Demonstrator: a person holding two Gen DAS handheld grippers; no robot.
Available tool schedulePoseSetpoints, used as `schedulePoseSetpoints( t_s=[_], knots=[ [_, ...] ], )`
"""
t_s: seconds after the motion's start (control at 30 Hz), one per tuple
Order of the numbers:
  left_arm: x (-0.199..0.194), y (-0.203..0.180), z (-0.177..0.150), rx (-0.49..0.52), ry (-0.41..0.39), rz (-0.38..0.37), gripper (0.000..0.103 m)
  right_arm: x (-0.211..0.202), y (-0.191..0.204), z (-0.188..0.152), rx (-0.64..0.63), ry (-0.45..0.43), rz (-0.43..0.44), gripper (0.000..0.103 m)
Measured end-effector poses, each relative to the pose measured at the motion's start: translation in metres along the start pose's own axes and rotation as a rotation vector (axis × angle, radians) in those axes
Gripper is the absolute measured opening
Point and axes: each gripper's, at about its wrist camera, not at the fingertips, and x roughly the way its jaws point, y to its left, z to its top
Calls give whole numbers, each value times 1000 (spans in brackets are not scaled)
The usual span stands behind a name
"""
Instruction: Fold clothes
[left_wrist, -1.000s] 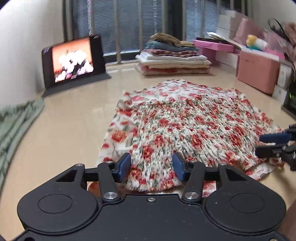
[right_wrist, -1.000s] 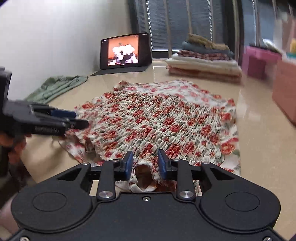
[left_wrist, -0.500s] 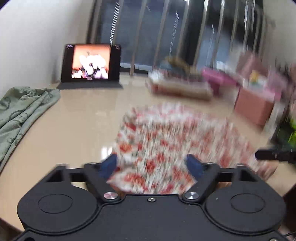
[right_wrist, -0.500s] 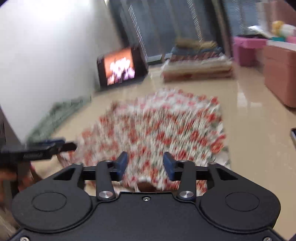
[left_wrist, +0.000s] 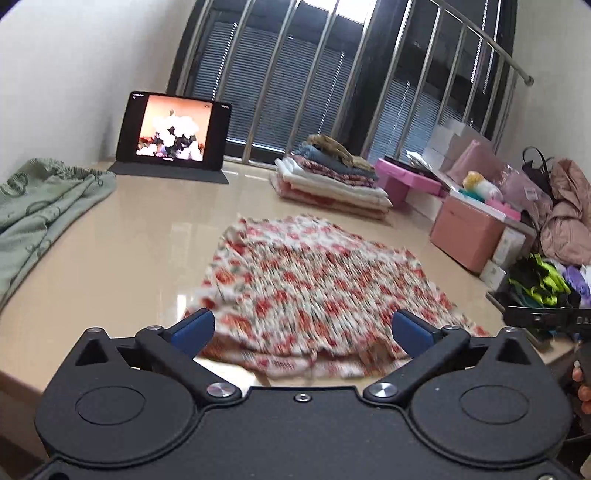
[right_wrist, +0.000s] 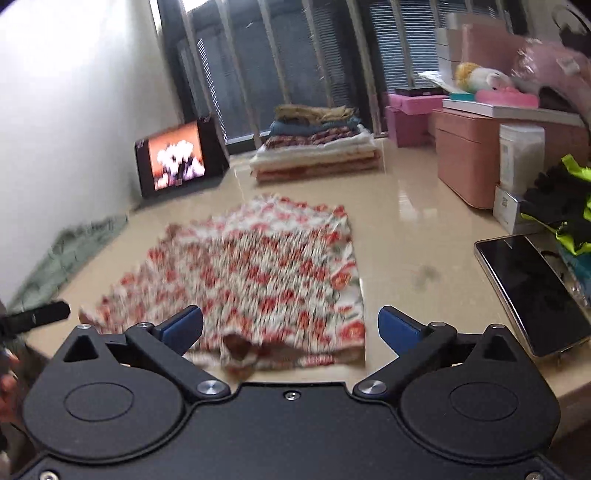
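Floral garment (left_wrist: 314, 291) lies flat at the table's (left_wrist: 147, 229) near edge, layers doubled along its near hem, its long axis seemingly running toward the far edge, where a folded stack (left_wrist: 332, 177) sits. Left gripper (left_wrist: 301, 330) and right gripper (right_wrist: 290, 328) hover above the near hem, both spread wide and empty. A green garment (left_wrist: 40, 206) lies crumpled at the left edge, apparently awaiting folding.

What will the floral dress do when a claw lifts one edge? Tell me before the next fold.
The floral dress will probably droop and sag; it lies limp with rumpled edges. Its gathered, ribbed middle looks stretchy, so it may bunch up. It looks thin and light, and on the glossy table it may slide if pushed.
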Motion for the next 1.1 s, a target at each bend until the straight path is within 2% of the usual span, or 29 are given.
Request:
schedulePoseSetpoints(
  t_s=[0.1, 0.2, 0.43, 0.5, 0.63, 0.7, 0.8, 0.97, 1.1],
  knots=[
    [3, -6, -2, 29, 29, -10, 103, 3, 9, 1, -41, 14, 7, 102],
    [4, -13, -1, 56, 21, -7, 103, 4, 13, 4, -50, 6, 11, 102],
    [25, -25, 17, 36, 24, -110, 103, 16, 15, 23, -49, 15, 17, 102],
    [37, -35, 23, 88, 38, -101, 103, 18, 16, 39, -42, -12, 39, 102],
    [62, -45, 26, 151, 78, -99, 103, 22, 18, 81, -10, -73, 178, 102],
    [75, -49, 27, 180, 98, -98, 103, 32, 22, 104, 2, -72, 249, 102],
    [92, -50, 27, 213, 140, -92, 103, 50, 36, 133, -39, -39, 321, 102],
    [108, -38, 23, 245, 187, -54, 102, 85, 66, 182, -186, 15, 333, 101],
    [114, -28, 23, 246, 206, -20, 102, 139, 78, 216, -196, 140, 339, 92]
  ],
)
